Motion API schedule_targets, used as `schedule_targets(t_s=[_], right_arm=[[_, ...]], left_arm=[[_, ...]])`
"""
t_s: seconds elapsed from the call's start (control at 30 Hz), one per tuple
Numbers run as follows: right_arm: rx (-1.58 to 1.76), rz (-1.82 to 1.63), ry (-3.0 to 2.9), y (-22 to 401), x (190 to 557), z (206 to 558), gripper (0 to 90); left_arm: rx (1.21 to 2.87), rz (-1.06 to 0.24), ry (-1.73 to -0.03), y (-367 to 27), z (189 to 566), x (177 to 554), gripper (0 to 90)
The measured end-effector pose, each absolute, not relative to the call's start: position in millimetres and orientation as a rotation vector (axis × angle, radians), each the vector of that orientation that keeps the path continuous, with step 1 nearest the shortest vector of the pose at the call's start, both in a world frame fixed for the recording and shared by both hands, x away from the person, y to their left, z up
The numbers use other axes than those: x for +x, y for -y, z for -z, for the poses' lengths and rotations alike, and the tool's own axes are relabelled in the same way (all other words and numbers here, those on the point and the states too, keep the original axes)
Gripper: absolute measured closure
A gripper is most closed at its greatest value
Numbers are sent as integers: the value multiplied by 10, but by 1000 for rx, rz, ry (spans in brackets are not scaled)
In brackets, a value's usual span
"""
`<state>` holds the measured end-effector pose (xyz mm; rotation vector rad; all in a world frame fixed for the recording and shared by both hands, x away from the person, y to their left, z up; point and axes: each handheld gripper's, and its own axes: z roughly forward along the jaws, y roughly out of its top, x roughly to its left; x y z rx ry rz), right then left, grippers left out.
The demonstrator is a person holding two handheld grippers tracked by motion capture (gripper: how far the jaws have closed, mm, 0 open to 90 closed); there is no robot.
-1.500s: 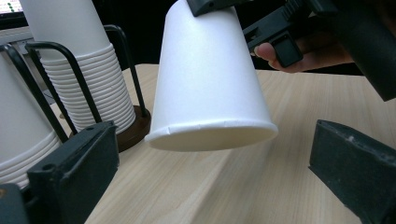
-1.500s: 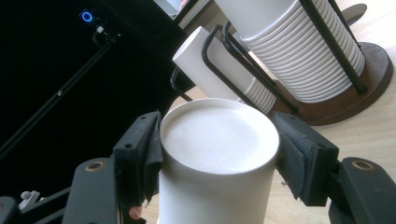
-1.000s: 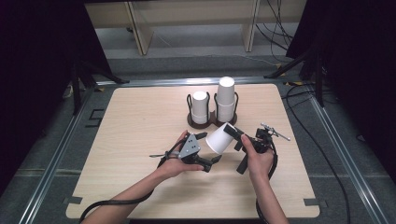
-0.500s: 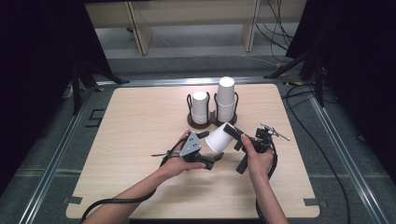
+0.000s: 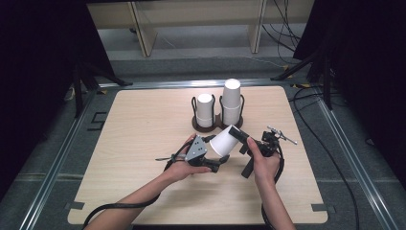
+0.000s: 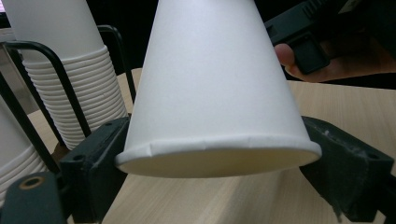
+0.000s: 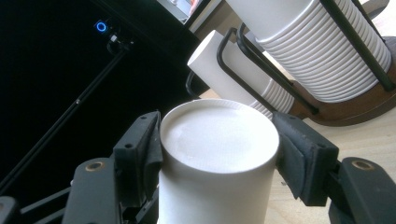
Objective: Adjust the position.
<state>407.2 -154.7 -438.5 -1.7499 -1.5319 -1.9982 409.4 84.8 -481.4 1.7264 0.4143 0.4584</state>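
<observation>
Closing in since the earlier frame, the left gripper [image 5: 216, 162] has its jaws against the rim of the white paper cup [image 5: 226, 141]. Right gripper [image 7: 217, 154] clamps the cup's closed base, holding it tilted above the table [image 5: 143, 120], just in front of the cup rack [image 5: 218, 122].

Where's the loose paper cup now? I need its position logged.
In the high view the paper cup lies tilted between both tongs, just in front of the cup rack, right of table centre.
</observation>
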Motion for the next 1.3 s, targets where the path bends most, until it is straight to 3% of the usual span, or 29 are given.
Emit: schedule_targets(t_s=[0.43,1.3], right_arm=[[-1733,2032,1507,1563,4086,4397,344],[-1706,2141,1708,1540,4073,4363,280]], left_arm=[[1724,-453,-391,-871,4775,4086,192],[1726,-390,-374,-968,4694,4097,256]])
